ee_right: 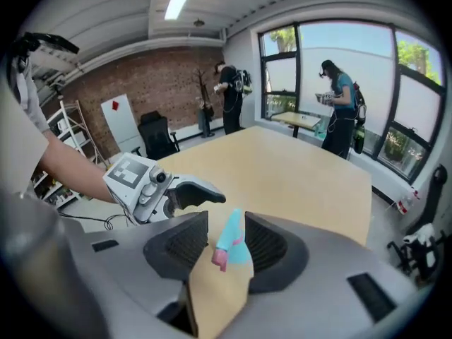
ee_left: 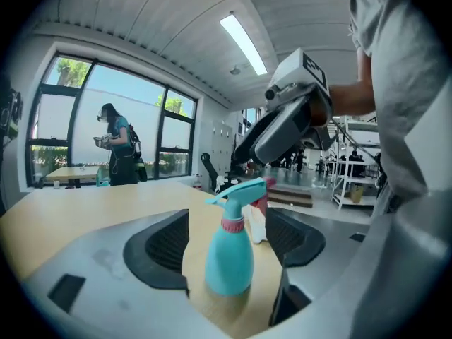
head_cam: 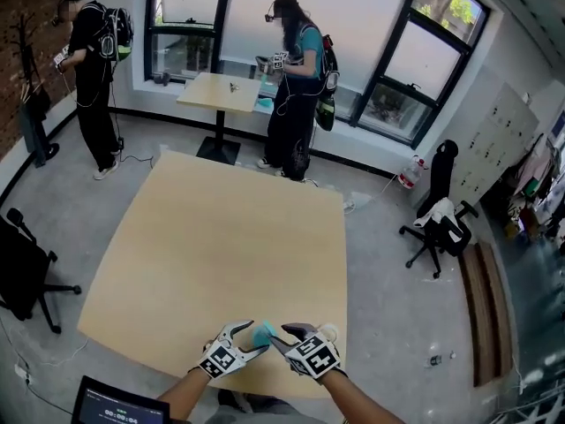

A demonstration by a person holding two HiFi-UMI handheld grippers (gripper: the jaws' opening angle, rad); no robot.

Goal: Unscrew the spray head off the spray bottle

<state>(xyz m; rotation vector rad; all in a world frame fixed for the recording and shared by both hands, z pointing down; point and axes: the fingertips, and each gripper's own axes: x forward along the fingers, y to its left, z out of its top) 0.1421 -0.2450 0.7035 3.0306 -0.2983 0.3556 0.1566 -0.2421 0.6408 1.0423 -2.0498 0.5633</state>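
A teal spray bottle (ee_left: 229, 260), contents unseen, stood at the table's (head_cam: 221, 237) six o'clock edge between my left gripper's (ee_left: 229, 228) wide jaws. My right gripper's (ee_right: 224, 240) narrower jaws flanked its spray head (ee_left: 240, 189) without gripping.

Open office-style lab room, brick wall (ee_right: 162, 83), tall windows (head_cam: 265, 7), swivel chairs (head_cam: 439, 210), grey lockers (head_cam: 494, 148), two people (head_cam: 93, 51) wearing backpack recording rigs.

Bright daylight through windows (head_cam: 353, 25), ceiling strip light (ee_left: 244, 41); fisheye edges dark, slight blur.
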